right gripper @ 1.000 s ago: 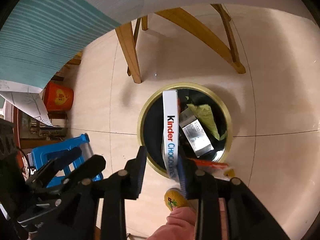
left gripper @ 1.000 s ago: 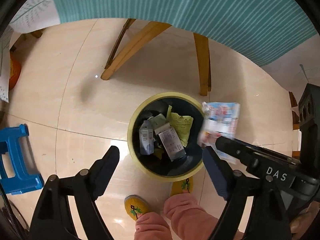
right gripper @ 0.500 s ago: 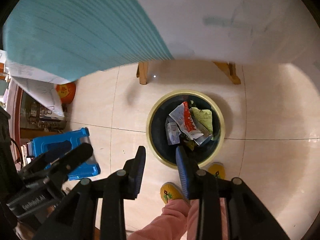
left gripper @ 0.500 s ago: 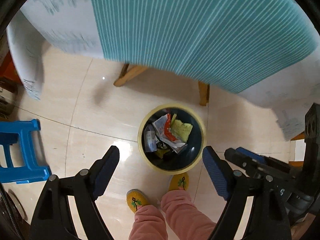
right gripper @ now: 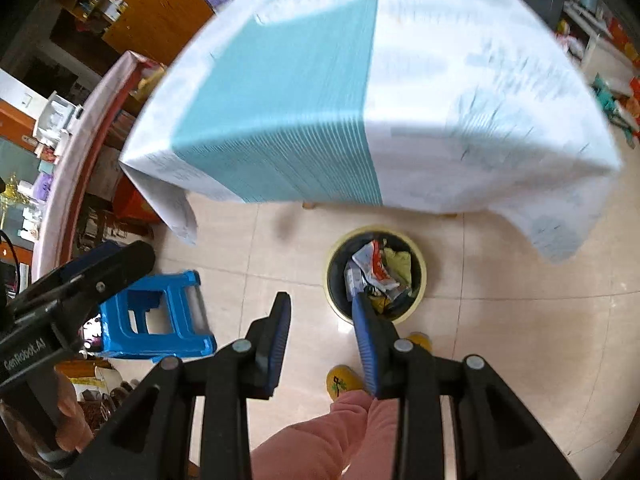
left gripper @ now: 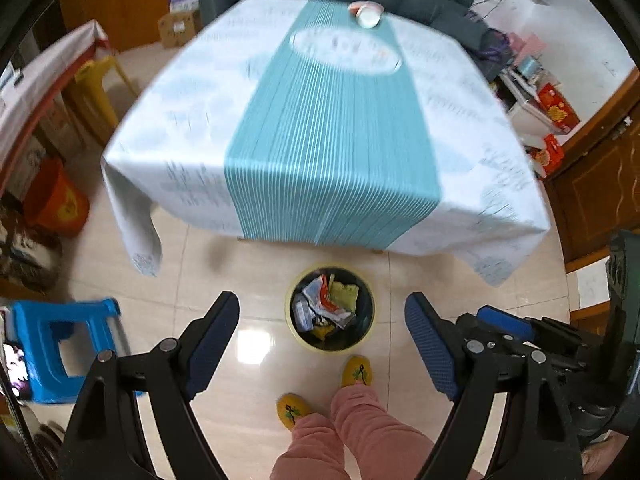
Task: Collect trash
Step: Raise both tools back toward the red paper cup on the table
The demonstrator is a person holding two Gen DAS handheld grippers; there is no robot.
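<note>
A yellow-rimmed dark trash bin (left gripper: 362,344) stands on the tiled floor in front of the table, and it also shows in the right wrist view (right gripper: 418,264). It holds several wrappers and small cartons (left gripper: 324,310). My left gripper (left gripper: 322,334) is open and empty, high above the bin. My right gripper (right gripper: 320,334) is open and empty, also high above the floor, its right finger in line with the bin's near rim.
A table with a white and teal striped cloth (left gripper: 332,128) stands beyond the bin. A small pink and white thing (left gripper: 366,14) sits at its far end. A blue plastic stool (left gripper: 52,354) is at the left. The person's pink legs and yellow slippers (left gripper: 356,372) are below.
The right gripper let go of the Kinder box, which now lies in the bin. Both grippers have risen far above the bin, so the tabletop has come into view.
</note>
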